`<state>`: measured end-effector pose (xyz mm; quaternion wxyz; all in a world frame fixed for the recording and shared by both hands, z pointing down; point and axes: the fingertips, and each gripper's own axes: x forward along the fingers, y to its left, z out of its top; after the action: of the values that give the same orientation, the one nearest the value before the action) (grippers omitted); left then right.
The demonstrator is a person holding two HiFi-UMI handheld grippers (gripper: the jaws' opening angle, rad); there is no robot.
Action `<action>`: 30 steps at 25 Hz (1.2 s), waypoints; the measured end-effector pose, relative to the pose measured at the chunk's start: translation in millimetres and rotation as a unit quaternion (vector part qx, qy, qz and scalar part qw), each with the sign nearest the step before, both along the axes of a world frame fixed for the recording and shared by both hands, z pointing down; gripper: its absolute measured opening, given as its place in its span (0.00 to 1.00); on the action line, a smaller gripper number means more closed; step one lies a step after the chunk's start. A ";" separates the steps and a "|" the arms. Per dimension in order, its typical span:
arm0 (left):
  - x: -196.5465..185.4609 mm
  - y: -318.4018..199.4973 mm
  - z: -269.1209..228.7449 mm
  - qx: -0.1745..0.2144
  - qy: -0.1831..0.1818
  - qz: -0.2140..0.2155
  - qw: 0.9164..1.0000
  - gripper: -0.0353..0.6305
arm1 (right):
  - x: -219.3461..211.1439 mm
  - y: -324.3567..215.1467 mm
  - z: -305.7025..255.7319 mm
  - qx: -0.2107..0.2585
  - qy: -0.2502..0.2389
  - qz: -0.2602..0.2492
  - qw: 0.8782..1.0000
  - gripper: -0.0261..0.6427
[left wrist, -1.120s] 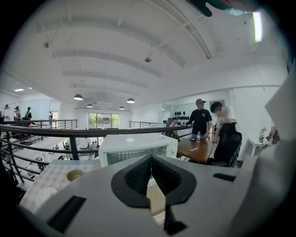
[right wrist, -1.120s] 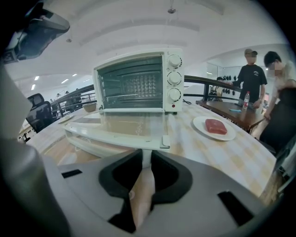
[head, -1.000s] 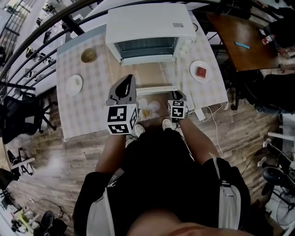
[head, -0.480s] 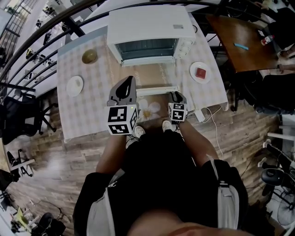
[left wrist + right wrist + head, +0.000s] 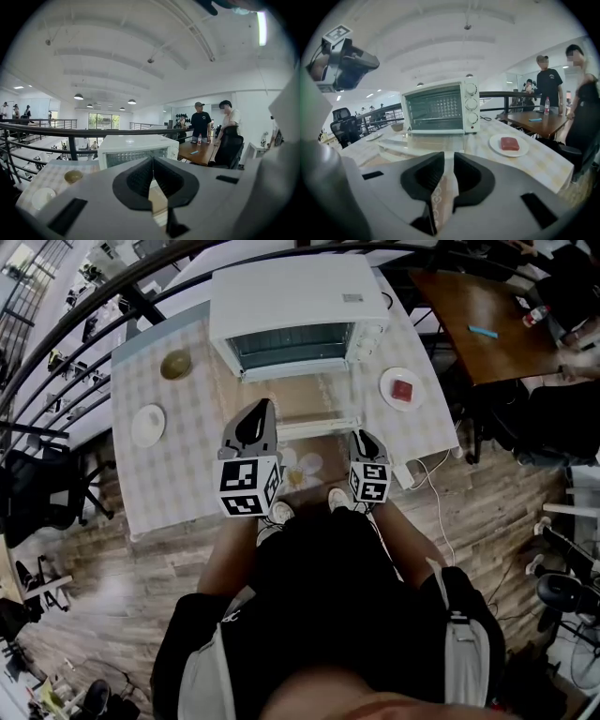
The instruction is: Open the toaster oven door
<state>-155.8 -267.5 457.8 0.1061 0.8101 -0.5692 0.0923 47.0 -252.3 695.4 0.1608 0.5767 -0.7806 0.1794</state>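
The white toaster oven (image 5: 295, 301) stands at the back of the checked table (image 5: 178, 474). Its glass door (image 5: 314, 409) hangs fully down, level in front of the open cavity. The door also shows in the right gripper view (image 5: 417, 143) below the oven (image 5: 438, 110). My right gripper (image 5: 364, 437) hovers just off the door's front right corner and touches nothing. Its jaws have just been closing and stand a narrow gap apart, with nothing between them (image 5: 446, 161). My left gripper (image 5: 261, 407) hangs over the door's left part, its jaws together and empty (image 5: 152, 161).
A plate with a red slab (image 5: 403, 390) lies right of the oven. A small bowl (image 5: 175, 364) and a white plate (image 5: 148, 425) sit on the left. A cable and plug (image 5: 412, 474) hang at the table's right front. A brown table (image 5: 478, 320) and two people (image 5: 562, 93) are off to the right.
My right gripper has drawn back from the door's front edge toward the person and risen. The door stays down and the left gripper holds its place.
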 end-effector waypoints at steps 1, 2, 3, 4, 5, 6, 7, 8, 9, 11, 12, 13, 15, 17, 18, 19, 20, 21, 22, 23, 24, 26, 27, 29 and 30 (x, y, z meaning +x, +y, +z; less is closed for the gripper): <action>1.8 -1.2 -0.2 0.001 0.001 0.002 1.000 0.08 | 0.4 -0.5 -12.4 0.011 -0.003 0.000 1.000 0.12; 3.7 -2.4 -0.5 0.002 0.002 0.004 1.000 0.08 | 0.4 -1.1 -26.0 0.024 -0.005 0.000 1.000 0.08; 5.7 -3.4 -1.0 0.003 0.004 0.005 1.000 0.08 | -0.1 -2.1 -40.6 0.038 -0.008 -0.002 0.999 0.04; 7.7 -4.3 -1.8 0.005 0.005 0.007 1.000 0.08 | -1.0 -3.3 -56.1 0.053 -0.010 -0.005 0.999 0.04; 9.6 -5.0 -2.8 0.007 0.006 0.008 1.000 0.08 | -2.4 -4.8 -72.3 0.067 -0.012 -0.009 0.998 0.04; 11.1 -5.5 -4.0 0.009 0.007 0.009 1.000 0.08 | -3.9 -6.5 -89.0 0.081 -0.014 -0.013 0.997 0.04; 12.2 -5.9 -5.5 0.012 0.009 0.010 1.000 0.08 | -5.6 -8.7 -106.6 0.094 -0.016 -0.017 0.995 0.04; 13.1 -6.4 -7.4 0.014 0.010 0.010 1.000 0.08 | -6.9 -11.5 -124.9 0.107 -0.021 -0.020 0.994 0.04; 13.6 -7.0 -9.6 0.018 0.011 0.009 1.000 0.08 | -7.6 -15.0 -143.5 0.118 -0.029 -0.020 0.992 0.04; 14.1 -8.6 -14.1 0.024 0.013 0.007 1.000 0.08 | -7.2 -23.6 -179.2 0.140 -0.045 -0.016 0.989 0.04; 14.2 -9.4 -16.1 0.026 0.014 0.006 1.000 0.08 | -6.3 -28.2 -195.7 0.150 -0.050 -0.013 0.987 0.04; 14.4 -10.1 -18.0 0.029 0.014 0.005 0.999 0.08 | -5.4 -32.8 -211.6 0.161 -0.055 -0.011 0.985 0.04; 14.8 -11.0 -21.9 0.033 0.014 0.003 0.999 0.08 | -4.3 -40.5 -242.9 0.190 -0.060 -0.011 0.980 0.04; 14.4 -10.9 -26.3 0.038 0.013 0.000 0.999 0.08 | -3.6 -46.0 -272.3 0.223 -0.057 -0.013 0.973 0.04; 13.5 -10.5 -28.5 0.040 0.013 -0.002 0.999 0.08 | -3.6 -48.1 -284.4 0.237 -0.055 -0.012 0.970 0.04; 12.4 -9.8 -30.5 0.042 0.013 -0.003 0.999 0.08 | -3.9 -49.7 -294.1 0.247 -0.055 -0.011 0.967 0.04; 11.0 -8.9 -32.3 0.044 0.013 -0.005 0.999 0.08 | -4.4 -51.0 -301.2 0.254 -0.056 -0.010 0.966 0.04; 9.7 -7.9 -33.9 0.046 0.012 -0.007 0.999 0.08 | -5.1 -51.9 -305.9 0.258 -0.056 -0.009 0.964 0.04; 8.5 -7.0 -35.7 0.047 0.011 -0.008 0.999 0.08 | -6.0 -52.6 -308.7 0.261 -0.054 -0.008 0.964 0.04; 7.3 -6.4 -37.7 0.049 0.009 -0.010 0.999 0.08 | -7.1 -53.3 -310.1 0.263 -0.051 -0.009 0.963 0.04; 6.0 -6.0 -39.9 0.050 0.008 -0.012 0.999 0.08 | -8.5 -53.9 -310.6 0.263 -0.050 -0.010 0.963 0.04; 3.1 -5.1 -44.6 0.055 0.005 -0.016 0.998 0.08 | -11.5 -54.4 -311.1 0.261 -0.053 -0.012 0.964 0.04; 1.4 -4.4 -46.8 0.057 0.003 -0.018 0.998 0.08 | -12.9 -54.4 -311.7 0.262 -0.056 -0.013 0.963 0.04; -2.2 -2.7 -50.4 0.061 0.000 -0.022 0.998 0.08 | -15.3 -54.9 -313.2 0.262 -0.060 -0.014 0.963 0.04; -4.0 -1.8 -51.7 0.062 -0.001 -0.025 0.998 0.08 | -16.3 -55.5 -313.8 0.262 -0.062 -0.014 0.963 0.04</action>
<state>-159.8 -269.3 406.1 0.0577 0.8007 -0.5937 0.0550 30.7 -307.7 381.6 -0.0426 0.5753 -0.8168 0.0017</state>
